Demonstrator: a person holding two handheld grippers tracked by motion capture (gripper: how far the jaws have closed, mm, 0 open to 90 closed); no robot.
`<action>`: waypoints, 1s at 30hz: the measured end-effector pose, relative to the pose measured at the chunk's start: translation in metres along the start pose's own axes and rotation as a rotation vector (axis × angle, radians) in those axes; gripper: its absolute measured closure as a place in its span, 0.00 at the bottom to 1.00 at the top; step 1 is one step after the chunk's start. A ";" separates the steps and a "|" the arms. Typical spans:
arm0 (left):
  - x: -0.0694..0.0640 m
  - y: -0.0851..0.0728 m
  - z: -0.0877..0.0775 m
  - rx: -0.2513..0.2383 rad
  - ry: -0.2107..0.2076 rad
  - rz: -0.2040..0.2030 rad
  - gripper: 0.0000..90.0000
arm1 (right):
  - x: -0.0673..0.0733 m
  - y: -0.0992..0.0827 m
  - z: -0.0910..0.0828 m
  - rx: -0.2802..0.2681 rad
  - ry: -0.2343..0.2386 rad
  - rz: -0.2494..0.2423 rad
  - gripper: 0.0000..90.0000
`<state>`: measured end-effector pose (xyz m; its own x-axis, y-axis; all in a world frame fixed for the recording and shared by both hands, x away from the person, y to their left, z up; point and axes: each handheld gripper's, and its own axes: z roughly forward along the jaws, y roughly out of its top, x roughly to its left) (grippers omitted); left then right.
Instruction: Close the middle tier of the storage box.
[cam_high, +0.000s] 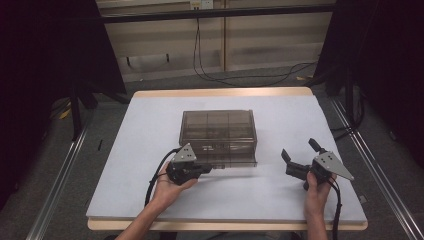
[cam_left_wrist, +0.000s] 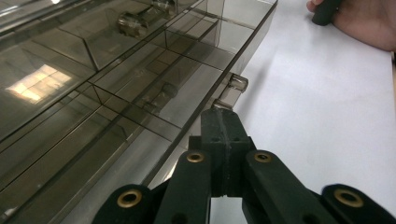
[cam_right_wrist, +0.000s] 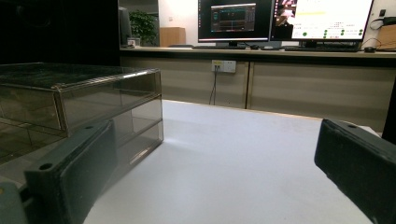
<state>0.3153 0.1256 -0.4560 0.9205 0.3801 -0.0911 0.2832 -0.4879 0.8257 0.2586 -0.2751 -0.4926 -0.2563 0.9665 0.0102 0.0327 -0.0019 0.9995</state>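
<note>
A smoky see-through drawer box (cam_high: 218, 132) stands in the middle of the white table (cam_high: 145, 135). Its bottom drawer (cam_high: 233, 161) sticks out a little toward me. My left gripper (cam_high: 212, 168) lies at the drawer's front with its jaws pressed together. In the left gripper view the left gripper (cam_left_wrist: 223, 116) pinches the clear drawer handle (cam_left_wrist: 236, 84), and small parts lie in the compartments. My right gripper (cam_high: 299, 151) rests on the table to the right of the box, open and holding nothing. In the right gripper view the right gripper (cam_right_wrist: 210, 177) frames bare table, with the box (cam_right_wrist: 79, 100) at the left.
Bare table surface lies all around the box. Black stands (cam_high: 75, 107) and cables (cam_high: 240, 77) are on the floor beyond the table. A desk with monitors (cam_right_wrist: 280, 21) stands farther back. A metal rail (cam_high: 375, 170) runs along the right side.
</note>
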 end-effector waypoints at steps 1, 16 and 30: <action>0.000 0.000 0.000 0.001 0.002 0.000 1.00 | 0.000 0.000 0.000 0.000 0.003 0.001 0.00; 0.005 0.000 0.004 0.013 0.009 -0.003 1.00 | 0.000 0.000 0.000 0.003 -0.001 0.000 0.00; 0.006 0.001 0.004 0.019 0.016 -0.013 1.00 | 0.000 0.000 0.000 0.000 0.000 0.004 0.00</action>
<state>0.3225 0.1244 -0.4580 0.9122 0.3990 -0.0928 0.3003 -0.4974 0.8139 0.2588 -0.2750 -0.4926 -0.2562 0.9665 0.0146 0.0342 -0.0060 0.9994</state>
